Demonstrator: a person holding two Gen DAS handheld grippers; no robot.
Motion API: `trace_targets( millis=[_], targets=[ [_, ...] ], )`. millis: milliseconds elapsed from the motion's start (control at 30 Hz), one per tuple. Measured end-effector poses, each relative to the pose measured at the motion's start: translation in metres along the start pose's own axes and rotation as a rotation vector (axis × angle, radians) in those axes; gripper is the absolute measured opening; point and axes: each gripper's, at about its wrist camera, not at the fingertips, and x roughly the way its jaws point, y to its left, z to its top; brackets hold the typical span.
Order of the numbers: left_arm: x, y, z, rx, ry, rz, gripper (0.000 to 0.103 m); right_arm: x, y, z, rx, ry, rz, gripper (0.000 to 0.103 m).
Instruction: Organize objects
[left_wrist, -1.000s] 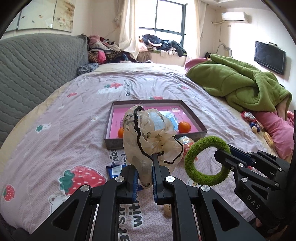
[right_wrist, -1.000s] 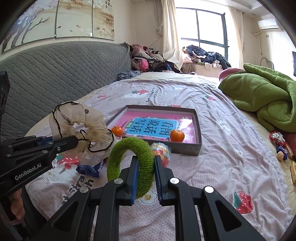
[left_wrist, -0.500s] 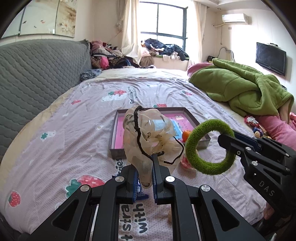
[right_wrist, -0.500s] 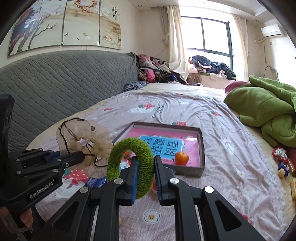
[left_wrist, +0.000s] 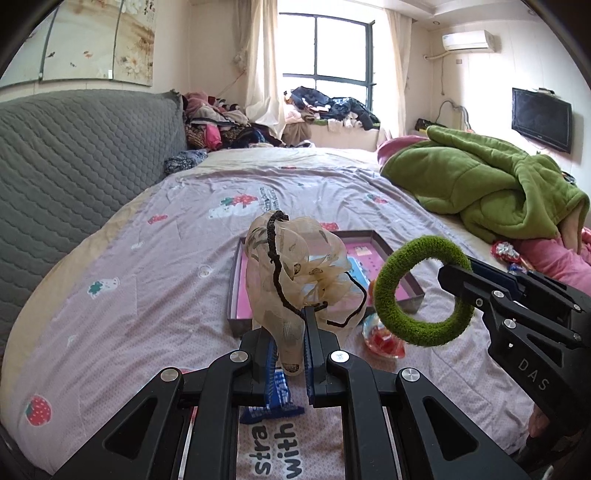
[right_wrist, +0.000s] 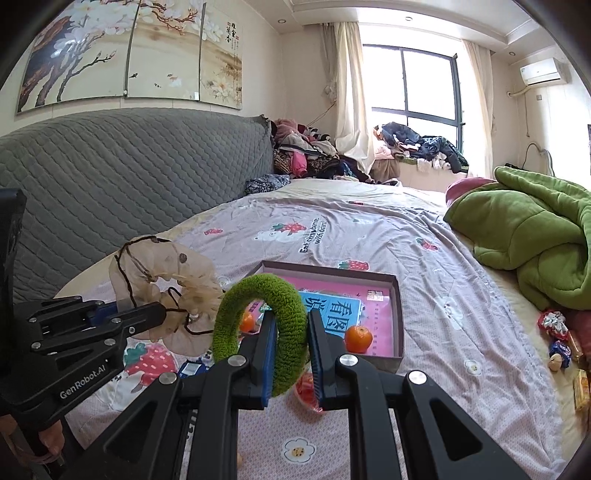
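left gripper (left_wrist: 289, 345): we pinch beige scrunchie (left_wrist: 295, 273)
right gripper (right_wrist: 290, 349): we pinch green scrunchie (right_wrist: 264, 325)
ahead: box (right_wrist: 397, 321), oranges (right_wrist: 357, 338), candy (left_wrist: 382, 338) below

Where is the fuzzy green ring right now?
The green ring is held up in the right gripper, above the bed, just in front of the pink box and beside the beige scrunchie.

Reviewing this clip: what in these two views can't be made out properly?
- Blue packet: left wrist view, mostly hidden behind the left tongs; print unreadable.
- Red wrapped item: partly behind the green scrunchie; contents unclear.
- Tray book title: right wrist view, partly covered by the scrunchie and right tongs.
- Small wrapped items: right edge, too distorted to identify.
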Motion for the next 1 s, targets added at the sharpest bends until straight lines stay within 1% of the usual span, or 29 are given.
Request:
trace_targets(
  millis=[200, 633, 800, 1000],
  targets=[
    [0.003, -0.003, 0.006, 0.007, -0.007, 0.008, 0.012, 0.000, -0.003, 0.005, -0.005, -0.018, 0.002, 0.017],
    [0.020, -0.003, 0.017, 0.004, -0.002, 0.002, 0.012, 0.008, -0.010, 0.011, 0.000, -0.027, -0.008, 0.017],
    [0.025, 0.002, 0.026, -0.011, -0.016, -0.024, 0.012, 0.011, -0.018, 0.016, 0.013, -0.031, -0.018, 0.017],
    [0.032, 0.009, 0.038, -0.012, -0.023, -0.014, 0.012, 0.019, -0.030, 0.027, 0.020, -0.040, -0.032, 0.017]
  ],
)
